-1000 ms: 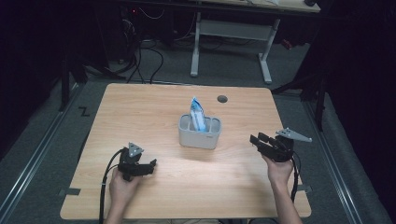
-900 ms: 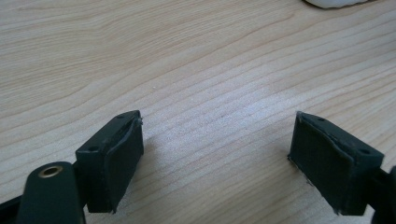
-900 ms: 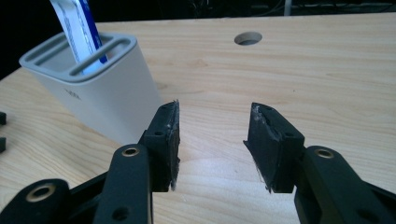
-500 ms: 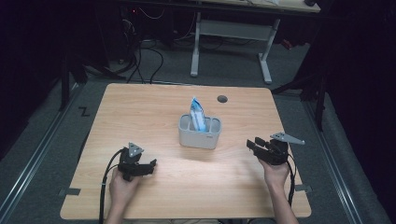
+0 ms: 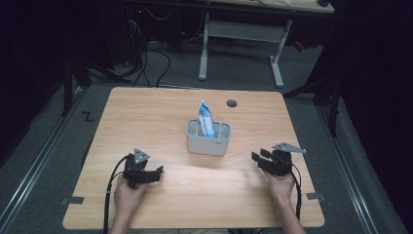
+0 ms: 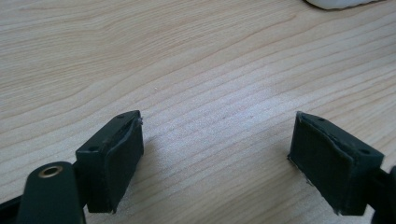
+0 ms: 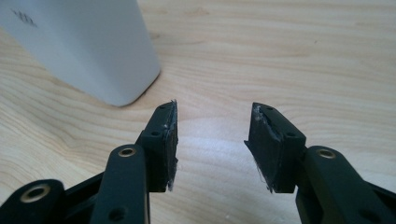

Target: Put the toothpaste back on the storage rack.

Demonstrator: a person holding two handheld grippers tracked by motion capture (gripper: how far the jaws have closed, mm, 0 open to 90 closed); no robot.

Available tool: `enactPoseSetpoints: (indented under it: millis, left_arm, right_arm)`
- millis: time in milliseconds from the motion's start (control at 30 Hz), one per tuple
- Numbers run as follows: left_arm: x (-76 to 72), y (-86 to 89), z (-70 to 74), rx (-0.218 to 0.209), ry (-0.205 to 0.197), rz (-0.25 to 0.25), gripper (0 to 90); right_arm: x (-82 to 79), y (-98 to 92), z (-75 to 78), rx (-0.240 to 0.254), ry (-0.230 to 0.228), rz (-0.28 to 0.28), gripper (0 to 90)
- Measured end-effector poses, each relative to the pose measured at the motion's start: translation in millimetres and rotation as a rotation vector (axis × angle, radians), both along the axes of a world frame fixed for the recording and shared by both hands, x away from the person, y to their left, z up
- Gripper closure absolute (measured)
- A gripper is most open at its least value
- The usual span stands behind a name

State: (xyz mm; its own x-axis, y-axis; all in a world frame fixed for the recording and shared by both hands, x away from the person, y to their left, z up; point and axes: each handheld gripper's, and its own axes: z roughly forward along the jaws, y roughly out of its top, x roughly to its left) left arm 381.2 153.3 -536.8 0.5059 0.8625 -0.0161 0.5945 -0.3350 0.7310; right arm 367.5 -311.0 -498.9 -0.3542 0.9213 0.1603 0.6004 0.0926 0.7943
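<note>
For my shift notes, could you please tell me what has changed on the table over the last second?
The right tongs have come down and toward the person, holding nothing, jaws open. The left tongs, the grey holder and the blue packet in it stayed put.

Count: 1 worktop point(image 5: 160, 112), 1 grey holder point(image 5: 208, 142) mid-worktop with 1 blue-white packet point(image 5: 206, 118) in it, compartment count unclear from here, maybe 2. 2 hand-held grippers: left hand-held gripper point(image 5: 155, 174), right hand-held gripper point(image 5: 257, 159). 1 dark hole point(image 5: 232, 103) at far edge.
</note>
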Motion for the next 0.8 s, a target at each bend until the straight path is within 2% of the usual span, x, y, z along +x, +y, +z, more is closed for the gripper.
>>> enactPoseSetpoints:
  millis: [167,300,433,500,567,633,800]
  left_arm:
    - [-0.4,0.1,0.0,0.001,0.001,0.0,17.8]
    - [-0.4,0.0,0.0,0.0,0.0,0.0,17.7]
    - [-0.8,-0.2,-0.1,0.002,-0.002,-0.001,17.3]
    - [-1.2,-0.1,-0.1,0.003,-0.001,-0.003,17.2]
    - [-1.1,0.1,0.0,0.002,0.001,-0.005,17.2]
    - [-1.1,0.1,0.0,0.002,0.001,-0.005,17.2]
    - [-1.2,0.1,0.0,0.001,0.001,-0.004,17.2]
  right_arm:
    - [2.7,4.8,-12.8,-0.023,0.041,0.002,52.2]
    - [3.2,10.2,-16.5,-0.029,0.042,0.014,52.0]
    - [2.6,22.0,-21.5,-0.096,0.058,0.041,51.7]
    - [2.6,27.2,-23.7,-0.109,0.064,0.049,51.5]
    - [1.5,33.7,-26.0,-0.141,0.055,0.052,51.1]
    - [-0.5,39.1,-29.3,-0.194,0.039,0.055,51.1]
    - [-4.8,42.0,-32.0,-0.207,0.033,0.063,49.8]
